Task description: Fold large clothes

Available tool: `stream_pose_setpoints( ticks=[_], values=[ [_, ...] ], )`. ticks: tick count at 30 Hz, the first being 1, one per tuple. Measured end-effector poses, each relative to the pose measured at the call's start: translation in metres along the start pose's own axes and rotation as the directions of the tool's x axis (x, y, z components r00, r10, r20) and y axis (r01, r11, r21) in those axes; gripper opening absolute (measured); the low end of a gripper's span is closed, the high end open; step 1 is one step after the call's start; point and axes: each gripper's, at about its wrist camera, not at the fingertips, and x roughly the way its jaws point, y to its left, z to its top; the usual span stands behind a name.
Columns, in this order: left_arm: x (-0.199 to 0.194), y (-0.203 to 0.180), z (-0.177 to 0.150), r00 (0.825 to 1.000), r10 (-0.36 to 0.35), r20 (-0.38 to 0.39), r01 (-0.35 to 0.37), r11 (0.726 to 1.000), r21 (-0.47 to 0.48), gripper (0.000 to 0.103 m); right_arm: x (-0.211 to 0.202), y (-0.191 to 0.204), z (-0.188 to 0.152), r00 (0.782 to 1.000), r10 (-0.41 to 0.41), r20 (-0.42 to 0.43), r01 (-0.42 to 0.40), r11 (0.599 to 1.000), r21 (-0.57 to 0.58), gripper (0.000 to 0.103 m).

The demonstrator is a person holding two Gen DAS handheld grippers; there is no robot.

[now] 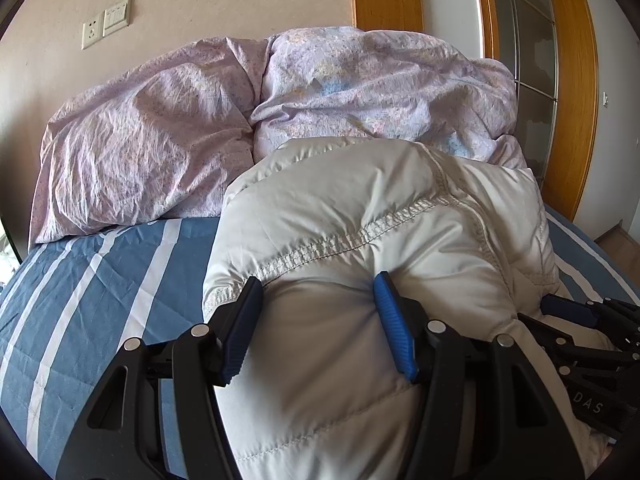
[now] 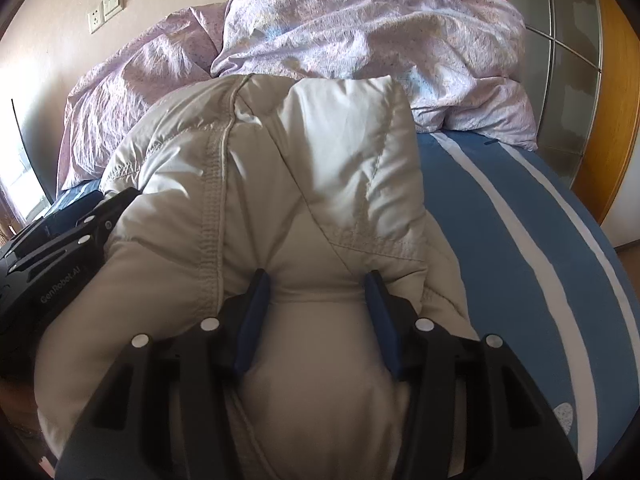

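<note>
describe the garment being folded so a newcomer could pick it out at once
Start at the bed with the blue, white-striped sheet. Against the wall at its far end lies a crumpled lilac floral duvet; in front of it sits the puffy pale grey down jacket. Unlike the bedding, it is plain, smooth and quilted with stitched seams.

A bed covered by a blue sheet with white stripes (image 1: 80, 300) carries everything. At its far edge, against the wall, lies a crumpled lilac floral duvet (image 1: 160, 132), heaped in 2 mounds across the bed's width. In front of it, touching it, a puffy pale grey quilted jacket (image 1: 340, 220) lies bunched on the sheet, with bare sheet at both sides.
</note>
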Motion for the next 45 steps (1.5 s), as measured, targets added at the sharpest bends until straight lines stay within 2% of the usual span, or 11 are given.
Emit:
stream_pose_setpoints(
  ticks=[6,10,14,17,22,26,32,36,38,42,45],
  values=[
    [-0.001,0.001,0.001,1.000,0.006,0.002,-0.006,1.000,-0.002,0.060,0.001,0.000,0.000,1.000,0.002,0.002,-0.002,1.000,0.023,0.050],
    [-0.013,0.020,0.009,0.999,-0.030,-0.042,0.027,0.997,-0.071,0.081,-0.011,-0.006,0.013,0.998,0.015,-0.068,-0.010,0.997,0.081,0.056],
    [-0.030,0.067,0.016,0.984,-0.164,-0.075,0.146,0.968,-0.205,0.082,-0.044,-0.028,0.024,0.991,0.116,-0.067,-0.103,0.979,0.178,0.092],
    [-0.033,0.090,0.017,0.968,-0.221,-0.116,0.190,0.954,-0.232,0.082,-0.063,-0.055,0.031,0.980,0.196,-0.044,-0.176,0.945,0.276,0.100],
    [-0.025,0.110,0.014,0.942,-0.284,-0.179,0.239,0.942,-0.238,0.082,-0.054,-0.097,0.032,0.927,0.367,-0.081,-0.286,0.828,0.483,0.101],
    [-0.013,0.110,0.008,0.906,-0.347,-0.241,0.284,0.923,-0.260,0.083,-0.034,-0.098,0.032,0.908,0.390,-0.153,-0.267,0.821,0.504,0.101],
    [-0.003,0.110,0.004,0.881,-0.405,-0.246,0.326,0.895,-0.304,0.085,-0.005,-0.106,0.027,0.880,0.429,-0.206,-0.257,0.793,0.552,0.101],
    [0.004,0.107,0.003,0.860,-0.442,-0.253,0.361,0.880,-0.309,0.087,0.015,-0.113,0.016,0.830,0.508,-0.229,-0.288,0.743,0.604,0.101],
    [0.007,0.106,0.002,0.847,-0.470,-0.249,0.386,0.865,-0.321,0.089,0.023,-0.112,0.012,0.812,0.529,-0.246,-0.293,0.735,0.611,0.101],
    [0.021,0.108,-0.005,0.799,-0.545,-0.255,0.434,0.815,-0.383,0.094,0.039,-0.111,0.006,0.773,0.584,-0.248,-0.322,0.697,0.640,0.101],
    [0.027,0.108,-0.008,0.776,-0.577,-0.255,0.455,0.791,-0.409,0.097,0.044,-0.111,0.006,0.756,0.608,-0.245,-0.344,0.686,0.642,0.101]
  ],
)
